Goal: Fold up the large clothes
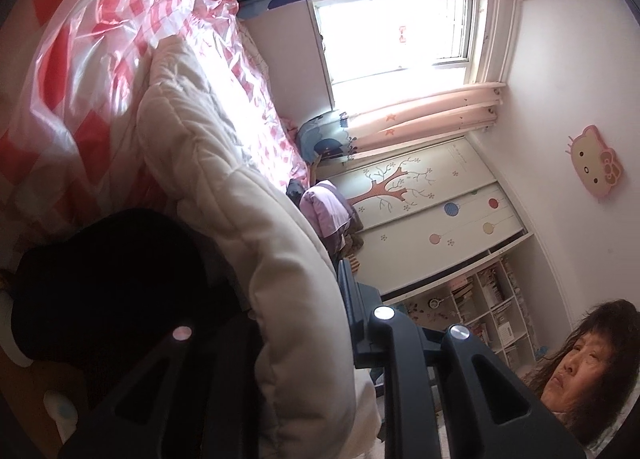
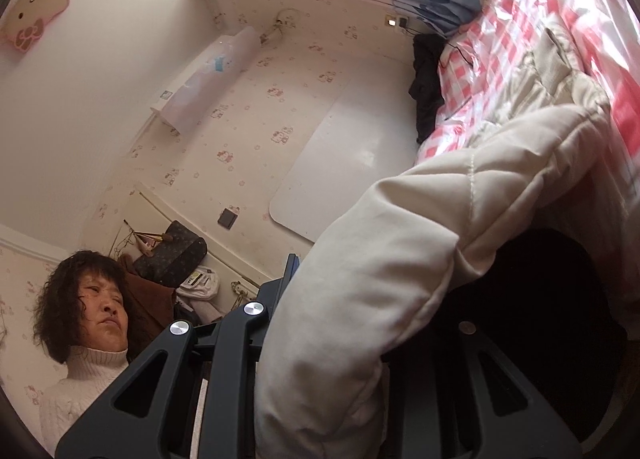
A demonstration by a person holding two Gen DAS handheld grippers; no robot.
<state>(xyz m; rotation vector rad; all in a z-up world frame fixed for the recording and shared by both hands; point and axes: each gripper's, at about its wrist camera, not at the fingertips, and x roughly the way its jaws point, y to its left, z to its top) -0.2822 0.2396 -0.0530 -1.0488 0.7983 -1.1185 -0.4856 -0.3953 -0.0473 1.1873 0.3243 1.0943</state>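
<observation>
A cream quilted puffer coat (image 1: 224, 163) is the thing being folded here, and it's lifted off a bed (image 1: 60, 59) that's covered in pink-and-white check bedding under a clear plastic sheet (image 1: 92, 7). Part of the coat trails back onto that bedding while a thick padded edge is bunched up in front of each camera. A black patch (lining or collar, can't really be told) (image 1: 108, 283) is seen tucked under the cream shell.

The left gripper (image 1: 300, 339) is clamped on a fat roll of the padding, with the fabric squeezed between its fingers. Same story for the right gripper (image 2: 332, 339): its fingers are closed on another stretch of the coat's edge, and the cloth is wedged right through the gap.

Handling-wise, the coat is judged to be light but bulky, soft and springy, with a smooth shell that could be expected to slide out of a shallow pinch. A deep bite along a stitched seam or hem is probably the safer hold (loose puff just compresses and slips). Folds are likely to spring back open unless pressed flat.

Further out, a bright window (image 1: 400, 31), pink curtains (image 1: 420, 111) and a decorated wardrobe (image 1: 436, 211) are visible.
</observation>
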